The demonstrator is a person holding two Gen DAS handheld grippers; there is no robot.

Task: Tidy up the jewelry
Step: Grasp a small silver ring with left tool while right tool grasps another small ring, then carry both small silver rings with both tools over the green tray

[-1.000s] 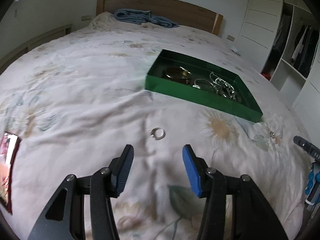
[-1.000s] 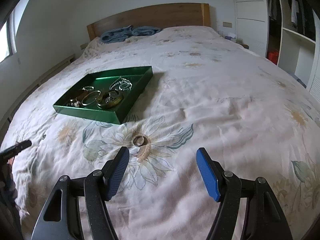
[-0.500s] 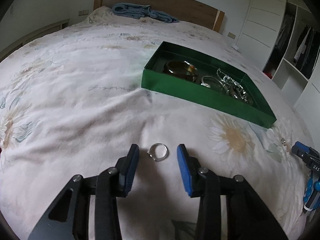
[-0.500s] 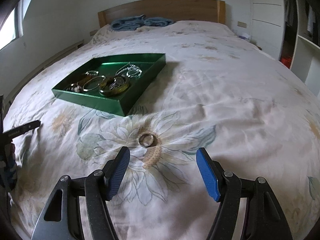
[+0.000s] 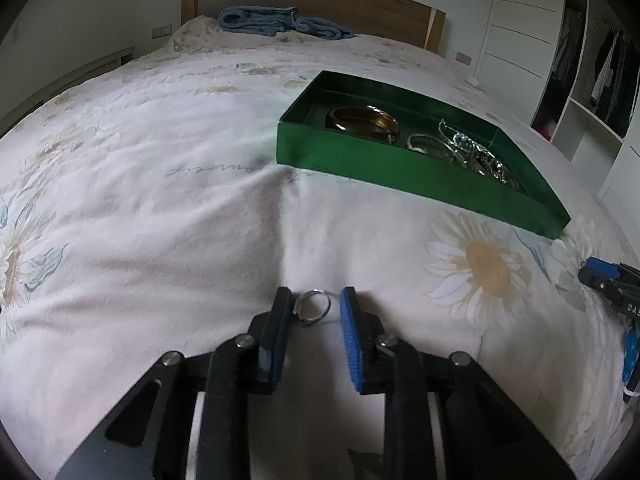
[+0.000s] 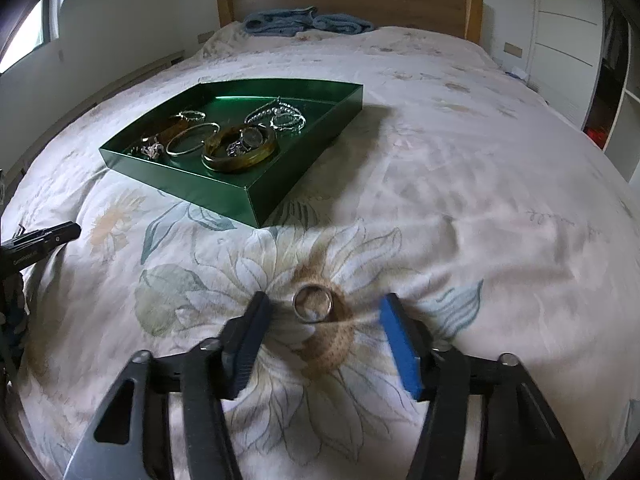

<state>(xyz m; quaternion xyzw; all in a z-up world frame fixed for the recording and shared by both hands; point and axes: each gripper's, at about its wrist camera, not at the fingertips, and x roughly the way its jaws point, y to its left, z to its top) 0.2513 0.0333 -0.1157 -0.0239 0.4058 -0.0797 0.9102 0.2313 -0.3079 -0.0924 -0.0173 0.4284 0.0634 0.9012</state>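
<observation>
A thin silver ring [image 5: 313, 306] lies on the floral bedspread between the fingertips of my left gripper [image 5: 314, 307], whose jaws stand narrowly open around it with a gap on the right. A wider silver band ring [image 6: 312, 303] lies on a sunflower print between the fingertips of my right gripper [image 6: 325, 312], which is wide open and empty. A green tray [image 5: 404, 172] holds an amber bangle [image 5: 362, 119], bracelets and chains; it also shows in the right wrist view [image 6: 256, 204].
A folded blue towel [image 5: 276, 24] lies by the wooden headboard [image 5: 320, 4]. White wardrobes and open shelves [image 5: 580, 60] stand to the right of the bed. The right gripper's tip [image 5: 608, 280] shows at the edge of the left wrist view.
Both grippers have moved forward and down so each ring now sits between the fingertips. The left jaws have narrowed around the thin ring. The right jaws stay wide.
</observation>
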